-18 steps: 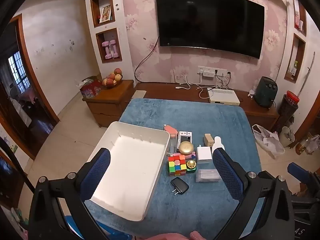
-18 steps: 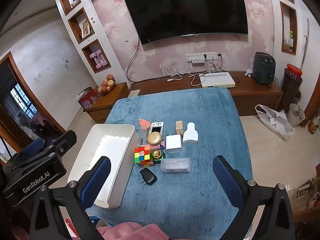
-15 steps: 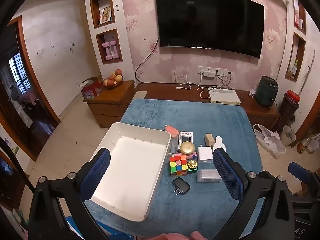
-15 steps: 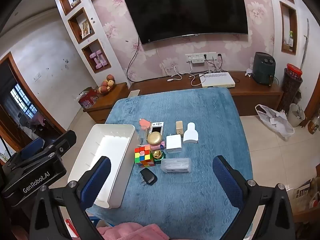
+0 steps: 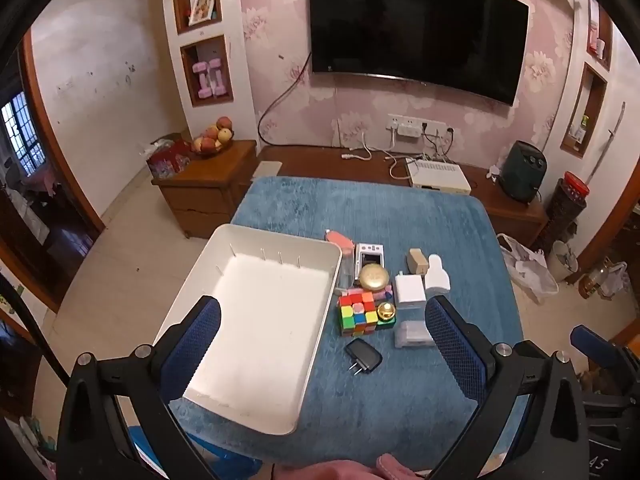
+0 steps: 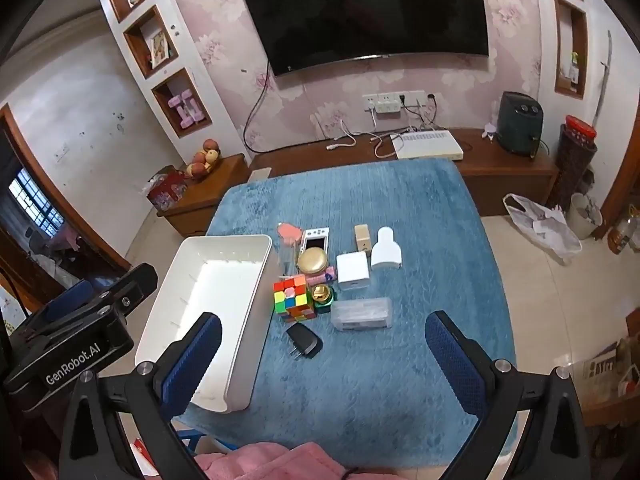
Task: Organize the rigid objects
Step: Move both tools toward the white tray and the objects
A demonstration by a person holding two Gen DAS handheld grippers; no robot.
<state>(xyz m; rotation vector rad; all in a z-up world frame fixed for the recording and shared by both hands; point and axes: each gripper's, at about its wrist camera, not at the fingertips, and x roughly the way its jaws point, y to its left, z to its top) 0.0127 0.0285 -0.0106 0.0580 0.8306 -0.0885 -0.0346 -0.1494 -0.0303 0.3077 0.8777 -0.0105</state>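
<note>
An empty white bin (image 5: 256,320) (image 6: 208,300) lies on the left of a blue-covered table (image 5: 400,216) (image 6: 400,360). To its right sits a cluster of small things: a colourful puzzle cube (image 5: 357,314) (image 6: 293,297), a black plug (image 5: 363,357) (image 6: 304,341), a clear case (image 5: 412,334) (image 6: 362,313), a white square adapter (image 5: 410,291) (image 6: 352,270), a gold compact (image 5: 374,277) (image 6: 313,261) and a small camera (image 6: 315,239). My left gripper (image 5: 322,344) and right gripper (image 6: 323,352) hang open above the table's near side, holding nothing.
A wooden TV bench (image 6: 480,160) with cables and a white box (image 6: 428,145) runs behind the table. A side cabinet (image 5: 204,188) with fruit stands at the back left. A pink sleeve (image 6: 272,460) shows at the bottom edge. The left gripper's body (image 6: 72,340) appears at far left.
The left wrist view has shifted slightly, with the table sitting a little lower in frame. The right view looks the same. Both grippers remain open.
</note>
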